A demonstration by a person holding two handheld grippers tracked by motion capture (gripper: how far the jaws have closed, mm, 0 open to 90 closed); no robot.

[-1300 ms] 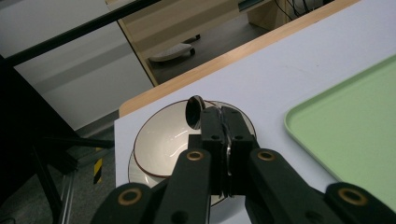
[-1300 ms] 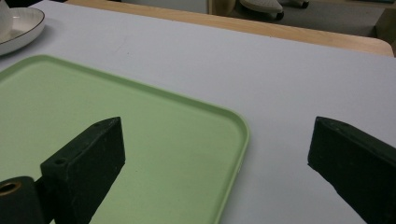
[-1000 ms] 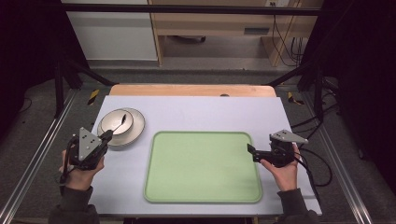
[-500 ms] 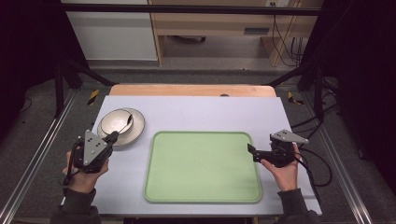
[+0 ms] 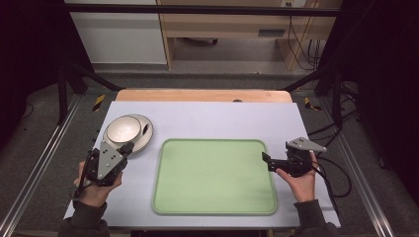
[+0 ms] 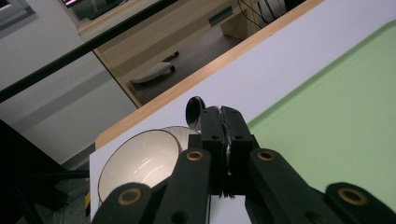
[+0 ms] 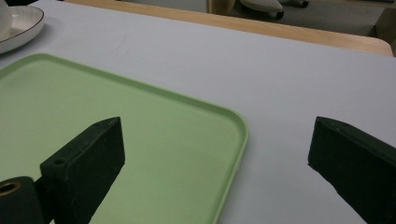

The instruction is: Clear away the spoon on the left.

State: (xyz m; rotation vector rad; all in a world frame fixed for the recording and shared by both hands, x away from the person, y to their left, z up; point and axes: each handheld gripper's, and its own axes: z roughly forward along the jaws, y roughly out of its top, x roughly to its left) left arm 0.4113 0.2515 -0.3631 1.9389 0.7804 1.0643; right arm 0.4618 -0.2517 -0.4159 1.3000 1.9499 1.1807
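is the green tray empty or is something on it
Empty. The high view shows the green tray as bare flat surface to every rim, and the right gripper view shows bare green too.

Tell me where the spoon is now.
The left gripper is shut on the spoon, with its dark bowl just past the jaws, above the white bowl.

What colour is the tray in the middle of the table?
Light green all over, with no pattern; the tray shows best in the high view.

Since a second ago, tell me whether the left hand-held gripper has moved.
Yes. The left hand-held gripper has drawn back toward the person, away from the bowl.
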